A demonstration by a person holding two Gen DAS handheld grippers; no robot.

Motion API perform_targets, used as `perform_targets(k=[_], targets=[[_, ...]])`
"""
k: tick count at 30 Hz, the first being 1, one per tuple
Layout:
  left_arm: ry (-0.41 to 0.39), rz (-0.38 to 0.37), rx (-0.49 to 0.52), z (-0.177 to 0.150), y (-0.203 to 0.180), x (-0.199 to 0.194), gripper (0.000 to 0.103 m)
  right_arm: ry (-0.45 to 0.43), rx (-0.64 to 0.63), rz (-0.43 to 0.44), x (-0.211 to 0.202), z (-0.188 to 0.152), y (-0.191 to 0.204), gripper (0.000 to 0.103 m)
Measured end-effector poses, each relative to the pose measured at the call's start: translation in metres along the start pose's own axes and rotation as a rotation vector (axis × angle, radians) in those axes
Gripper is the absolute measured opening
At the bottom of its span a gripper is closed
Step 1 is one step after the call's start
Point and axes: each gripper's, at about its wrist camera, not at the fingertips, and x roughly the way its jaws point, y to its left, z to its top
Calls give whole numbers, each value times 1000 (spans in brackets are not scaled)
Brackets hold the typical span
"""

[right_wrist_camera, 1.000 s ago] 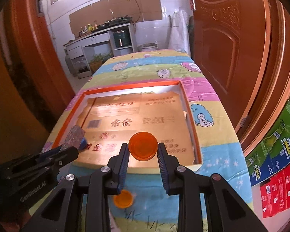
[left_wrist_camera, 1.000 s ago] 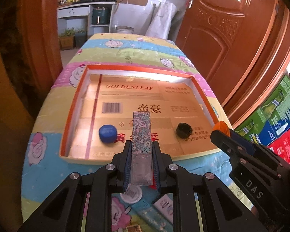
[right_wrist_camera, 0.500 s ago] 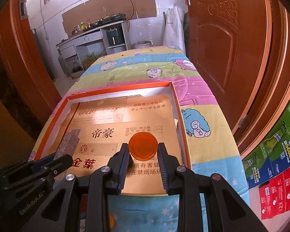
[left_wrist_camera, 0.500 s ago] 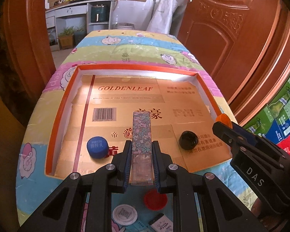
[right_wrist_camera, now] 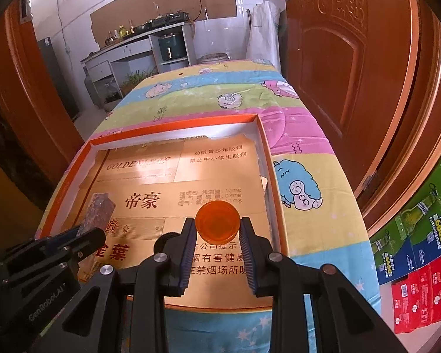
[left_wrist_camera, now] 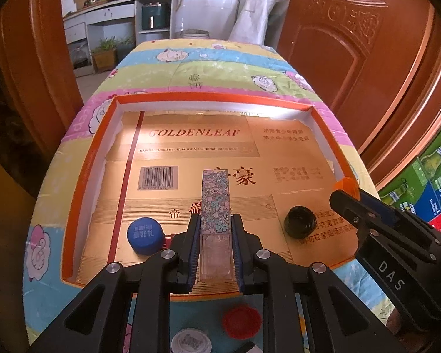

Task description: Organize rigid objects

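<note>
Your left gripper [left_wrist_camera: 215, 245] is clamped on the flowered case [left_wrist_camera: 215, 206], your right gripper [right_wrist_camera: 217, 245] on the orange cap [right_wrist_camera: 217, 221]; lower both flat into the tray [left_wrist_camera: 82, 176], clear of the blue cap [left_wrist_camera: 145, 235] and black cap [left_wrist_camera: 299, 226].

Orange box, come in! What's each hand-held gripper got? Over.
Left hand-held gripper shut on floral case. Right hand-held gripper shut on orange cap. Orange box holds blue cap, black cap. Nothing blocking.

Bright daylight, glare on gold liner, fisheye-warped edges
</note>
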Motion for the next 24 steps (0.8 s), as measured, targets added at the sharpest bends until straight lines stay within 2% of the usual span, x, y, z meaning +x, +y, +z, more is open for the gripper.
perform_targets(k=[13,24], targets=[[23,36,42,-6,-5,18,20,56,-8,-21,16,-6,-1,30],[-2,-10,1,-8,4,20,21,74,-23,-53,25,-11,2,31]])
